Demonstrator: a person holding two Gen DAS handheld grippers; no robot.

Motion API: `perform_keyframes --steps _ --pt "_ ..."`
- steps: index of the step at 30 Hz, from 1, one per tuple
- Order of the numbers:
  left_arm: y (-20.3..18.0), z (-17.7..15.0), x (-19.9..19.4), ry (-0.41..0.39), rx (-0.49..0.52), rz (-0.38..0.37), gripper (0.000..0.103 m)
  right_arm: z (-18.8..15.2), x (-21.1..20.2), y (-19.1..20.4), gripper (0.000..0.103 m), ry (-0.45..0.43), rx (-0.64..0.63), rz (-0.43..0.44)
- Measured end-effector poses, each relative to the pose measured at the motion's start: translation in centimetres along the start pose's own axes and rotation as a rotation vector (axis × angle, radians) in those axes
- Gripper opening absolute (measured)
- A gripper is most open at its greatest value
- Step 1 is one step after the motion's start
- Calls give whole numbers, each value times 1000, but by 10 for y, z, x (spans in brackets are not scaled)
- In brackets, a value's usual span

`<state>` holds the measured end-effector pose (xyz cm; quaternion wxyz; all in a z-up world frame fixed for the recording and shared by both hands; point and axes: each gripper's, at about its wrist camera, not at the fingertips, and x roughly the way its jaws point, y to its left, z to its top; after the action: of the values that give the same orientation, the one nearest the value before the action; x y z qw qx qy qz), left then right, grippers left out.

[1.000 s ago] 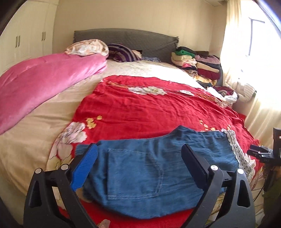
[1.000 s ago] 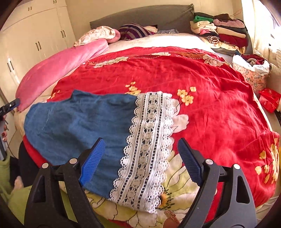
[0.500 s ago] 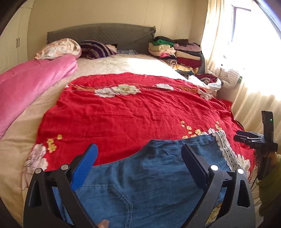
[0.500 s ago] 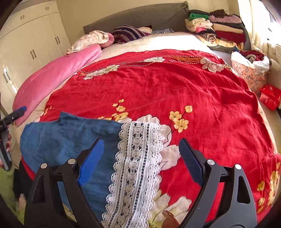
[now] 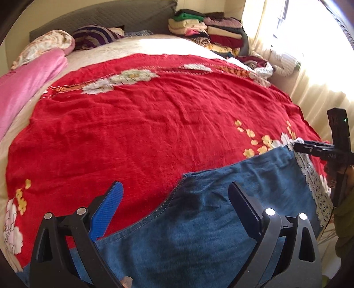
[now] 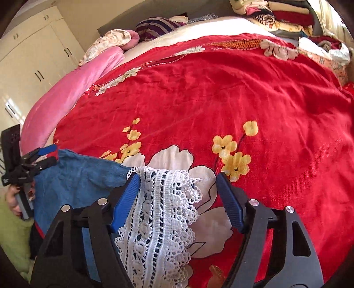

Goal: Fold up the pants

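Note:
Blue denim pants with a white lace hem lie folded on the near edge of a red flowered blanket. My left gripper is open, its jaws wide apart just over the denim's upper edge. My right gripper is open over the lace hem, with the denim to its left. Each gripper also shows in the other's view, the right one at the lace corner and the left one at the denim's far corner.
A pink quilt runs along the bed's left side. Pillows lie by the grey headboard. A stack of folded clothes sits at the far right. Curtains hang on the right, a wardrobe stands left.
Both grippers have moved down and in toward the pants' upper edge. The denim and lace now sit low in the views, right between the open jaws.

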<state>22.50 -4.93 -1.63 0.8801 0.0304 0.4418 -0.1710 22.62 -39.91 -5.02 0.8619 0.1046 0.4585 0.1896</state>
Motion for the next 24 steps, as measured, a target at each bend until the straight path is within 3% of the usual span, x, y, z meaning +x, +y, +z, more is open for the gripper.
perform_keyframes --steps 4,7,9,11,12,14,16,21,24 --pt "7 0 21 28 -17 -13 95 -2 3 -1 61 -9 -12 19" --pt "12 -3 26 19 -72 -54 94 -3 4 1 49 -13 -38 45" --pt "10 -6 27 15 -90 -91 86 -4 5 3 45 -14 -55 50" --pt "4 -8 30 24 -83 -95 66 -5 7 5 40 -13 -74 56" --pt "0 -9 30 24 -75 -82 58 -6 7 7 33 -13 -83 60" --pt "-6 -9 27 10 -58 -51 15 -8 5 11 19 -11 -108 88" --pt "-12 -9 21 -7 -39 -36 8 -12 -1 23 16 -23 -161 63" --pt "-22 -3 4 -57 3 6 7 -6 -36 38 14 -136 -248 8" --pt "-24 6 2 -74 0 19 7 8 -42 45 14 -165 -316 -68"
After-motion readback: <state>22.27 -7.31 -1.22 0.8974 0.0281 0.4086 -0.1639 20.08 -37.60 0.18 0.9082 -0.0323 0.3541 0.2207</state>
